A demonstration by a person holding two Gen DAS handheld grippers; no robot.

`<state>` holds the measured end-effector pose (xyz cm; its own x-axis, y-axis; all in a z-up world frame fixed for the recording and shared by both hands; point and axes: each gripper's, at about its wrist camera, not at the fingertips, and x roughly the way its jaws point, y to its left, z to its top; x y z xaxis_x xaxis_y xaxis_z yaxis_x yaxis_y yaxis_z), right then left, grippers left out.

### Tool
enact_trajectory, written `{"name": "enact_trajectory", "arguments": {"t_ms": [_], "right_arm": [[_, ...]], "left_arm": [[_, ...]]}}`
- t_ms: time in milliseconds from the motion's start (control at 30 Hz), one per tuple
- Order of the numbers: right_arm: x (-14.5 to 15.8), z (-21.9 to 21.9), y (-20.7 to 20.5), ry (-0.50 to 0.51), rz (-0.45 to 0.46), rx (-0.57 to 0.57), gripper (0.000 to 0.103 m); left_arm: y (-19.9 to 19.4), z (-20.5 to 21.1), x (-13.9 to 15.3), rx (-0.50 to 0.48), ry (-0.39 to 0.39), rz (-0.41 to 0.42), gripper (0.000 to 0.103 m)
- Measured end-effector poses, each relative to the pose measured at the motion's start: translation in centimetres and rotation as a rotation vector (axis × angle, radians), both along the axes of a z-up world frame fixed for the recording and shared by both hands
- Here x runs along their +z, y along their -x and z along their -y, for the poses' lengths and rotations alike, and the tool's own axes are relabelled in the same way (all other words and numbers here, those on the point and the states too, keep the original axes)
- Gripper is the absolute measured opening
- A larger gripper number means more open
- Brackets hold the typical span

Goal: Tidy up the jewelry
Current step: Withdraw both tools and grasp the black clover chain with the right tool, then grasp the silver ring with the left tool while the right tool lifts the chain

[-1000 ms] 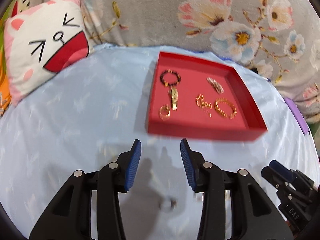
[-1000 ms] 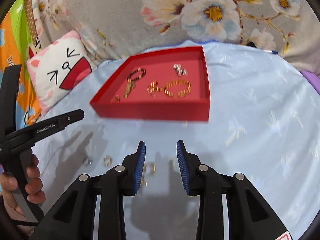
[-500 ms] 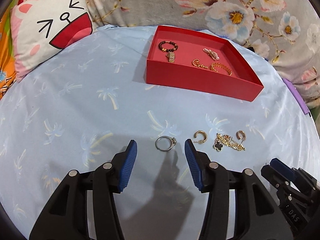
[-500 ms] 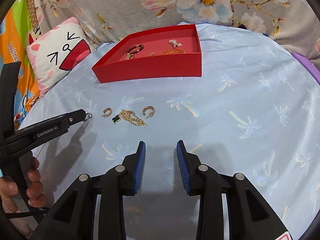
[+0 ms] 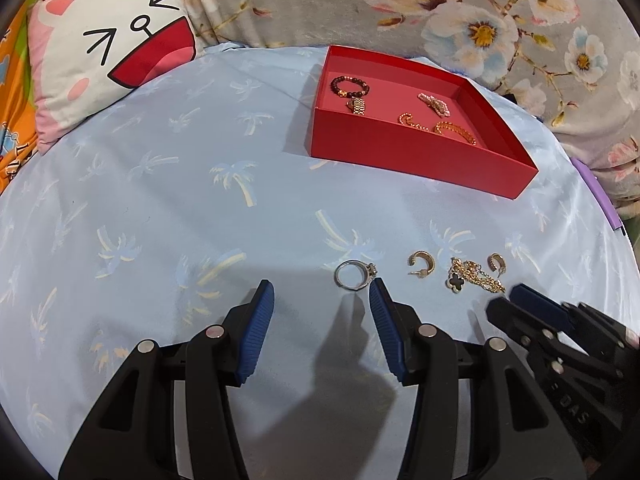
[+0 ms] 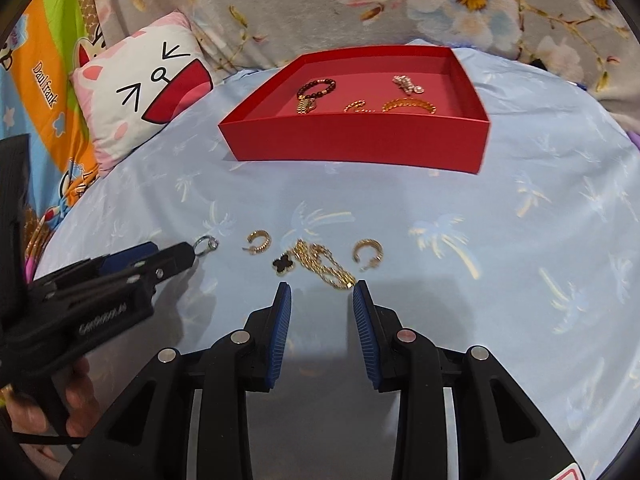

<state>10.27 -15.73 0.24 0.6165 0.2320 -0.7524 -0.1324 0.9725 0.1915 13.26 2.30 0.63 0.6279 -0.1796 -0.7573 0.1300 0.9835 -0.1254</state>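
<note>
A red tray (image 5: 416, 156) at the back of the blue cloth holds a dark bead bracelet (image 5: 349, 85), a gold bracelet (image 5: 456, 131) and other gold pieces. On the cloth lie a silver ring (image 5: 354, 275), two gold hoop earrings (image 5: 420, 262) (image 5: 496, 262) and a gold chain with a black clover (image 5: 472, 280). My left gripper (image 5: 322, 292) is open, its right finger tip beside the ring. My right gripper (image 6: 322, 294) is open just short of the chain (image 6: 320, 266). The tray (image 6: 360, 144) and ring (image 6: 206, 245) also show in the right wrist view.
A white and pink cat-face cushion (image 5: 108, 56) lies at the back left. A grey floral fabric (image 5: 440, 8) rises behind the tray. The right gripper's fingers (image 5: 536, 308) show at the left view's lower right; the left gripper (image 6: 120, 276) shows at the right view's left.
Both grippers pulled back from the tray and dropped low toward the loose jewelry on the cloth. The left one has shifted so the ring lies by its right fingertip.
</note>
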Motion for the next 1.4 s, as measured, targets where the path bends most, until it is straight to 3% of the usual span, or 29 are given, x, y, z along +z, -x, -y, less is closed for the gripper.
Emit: {"name": "enact_trajectory", "arguments": {"t_ms": [333,500,1167,1267,1333,1400], "right_arm": [[-0.2,-1.5,-2.4,0.071,0.0,0.033,0.03],[-0.3,-0.8,-2.1,0.084,-0.003,0.016,0.006],[-0.2,2.3,2.6,-0.027,-0.021,-0.044,0.003],[-0.3,2.4,2.7,-0.033,-0.02,-0.048,0.003],[-0.3,2.4,2.7,-0.033,-0.02,-0.048,0.003],[-0.3,2.4,2.7,-0.035,-0.02,-0.049,0.003]], "left_arm": [[-0.4,0.0,-0.3,-0.007,0.008,-0.008,0.048],[-0.4,0.0,-0.3,-0.009,0.012,-0.008,0.048],[-1.3,2.1,-0.3,-0.083,0.038,0.003,0.047],[-1.3,2.5,-0.3,-0.086,0.024,0.01,0.04],[-1.3,2.7,-0.3,-0.09,0.022,0.011,0.028],[-1.3,2.5,-0.3,-0.092,0.029,0.008,0.023]]}}
